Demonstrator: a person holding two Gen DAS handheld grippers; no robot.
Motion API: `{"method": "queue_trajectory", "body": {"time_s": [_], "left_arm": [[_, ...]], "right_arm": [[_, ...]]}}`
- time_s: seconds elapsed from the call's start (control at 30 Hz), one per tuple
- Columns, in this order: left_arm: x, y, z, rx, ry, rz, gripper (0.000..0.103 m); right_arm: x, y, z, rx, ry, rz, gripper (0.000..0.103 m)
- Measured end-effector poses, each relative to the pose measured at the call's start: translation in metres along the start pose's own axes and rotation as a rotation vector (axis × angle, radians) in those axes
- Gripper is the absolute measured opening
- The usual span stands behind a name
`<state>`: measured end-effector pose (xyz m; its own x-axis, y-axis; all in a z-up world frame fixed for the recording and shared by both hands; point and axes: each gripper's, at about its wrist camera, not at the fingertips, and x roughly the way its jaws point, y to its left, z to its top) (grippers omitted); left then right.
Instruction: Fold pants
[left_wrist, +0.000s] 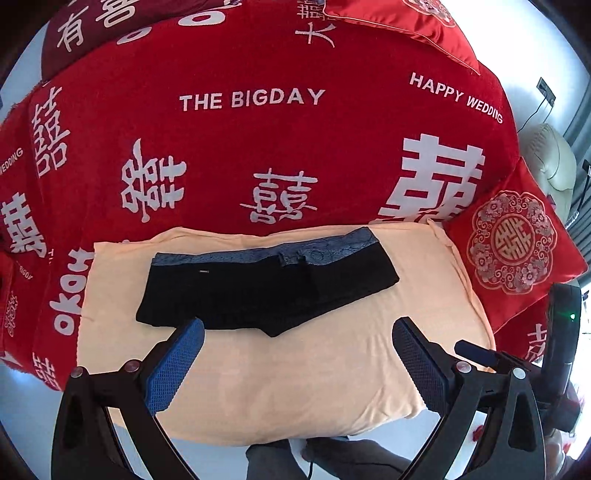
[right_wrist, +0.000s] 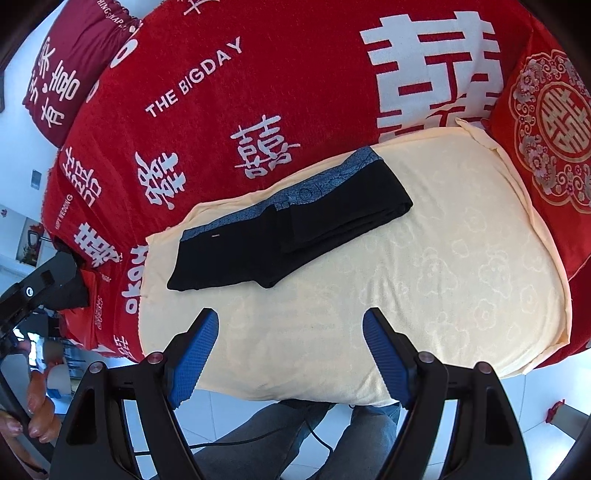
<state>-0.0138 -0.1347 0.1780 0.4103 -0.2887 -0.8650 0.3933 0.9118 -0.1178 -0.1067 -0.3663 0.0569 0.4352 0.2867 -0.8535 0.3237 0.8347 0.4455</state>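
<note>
A red wedding blanket (left_wrist: 258, 147) covers the bed, with a cream towel (left_wrist: 295, 369) laid over its near edge. In the left wrist view the black pants (left_wrist: 266, 291), already folded compact, lie at twelve o'clock from the left gripper (left_wrist: 299, 354); its jaws are spread and empty, the left pad at the pants' near hem, long axis from nine to three. A red cushion (left_wrist: 513, 243) sits at two o'clock. In the right wrist view the right gripper (right_wrist: 291, 350) hangs spread and empty, the pants at eleven o'clock, well apart. The left looks nearer.
</note>
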Motion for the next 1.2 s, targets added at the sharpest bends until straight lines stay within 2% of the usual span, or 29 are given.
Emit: {"method": "queue_trajectory", "body": {"time_s": [0.2, 0.43, 0.47, 0.6, 0.67, 0.73, 0.87, 1.03, 1.13, 1.2], "left_arm": [[0.003, 0.051, 0.014, -0.019, -0.002, 0.002, 0.102], [0.011, 0.101, 0.025, -0.017, -0.014, 0.063, 0.102], [0.013, 0.109, 0.026, -0.028, -0.006, 0.033, 0.102], [0.01, 0.156, 0.033, -0.199, -0.013, -0.268, 0.102], [0.004, 0.169, 0.041, -0.239, -0.03, -0.349, 0.102], [-0.008, 0.177, 0.053, -0.236, -0.074, -0.395, 0.102], [-0.038, 0.183, 0.072, -0.208, -0.153, -0.424, 0.102], [-0.05, 0.183, 0.09, -0.251, -0.103, -0.543, 0.102], [-0.062, 0.178, 0.098, -0.282, -0.1, -0.603, 0.102], [-0.074, 0.175, 0.103, -0.321, -0.115, -0.694, 0.102]], "right_arm": [[0.027, 0.047, 0.012, -0.009, 0.005, 0.019, 0.083], [0.062, 0.099, 0.026, -0.048, 0.035, 0.014, 0.083], [0.067, 0.105, 0.028, -0.052, 0.04, 0.012, 0.083], [0.08, 0.121, 0.034, -0.059, 0.056, 0.008, 0.083], [0.084, 0.127, 0.037, -0.064, 0.061, 0.009, 0.083], [0.085, 0.132, 0.04, -0.068, 0.058, 0.016, 0.083], [0.083, 0.14, 0.048, -0.075, 0.039, 0.035, 0.083], [0.066, 0.143, 0.058, -0.071, -0.003, 0.091, 0.083], [0.056, 0.141, 0.059, -0.077, -0.029, 0.107, 0.084], [0.052, 0.137, 0.059, -0.074, -0.038, 0.12, 0.084]]}}
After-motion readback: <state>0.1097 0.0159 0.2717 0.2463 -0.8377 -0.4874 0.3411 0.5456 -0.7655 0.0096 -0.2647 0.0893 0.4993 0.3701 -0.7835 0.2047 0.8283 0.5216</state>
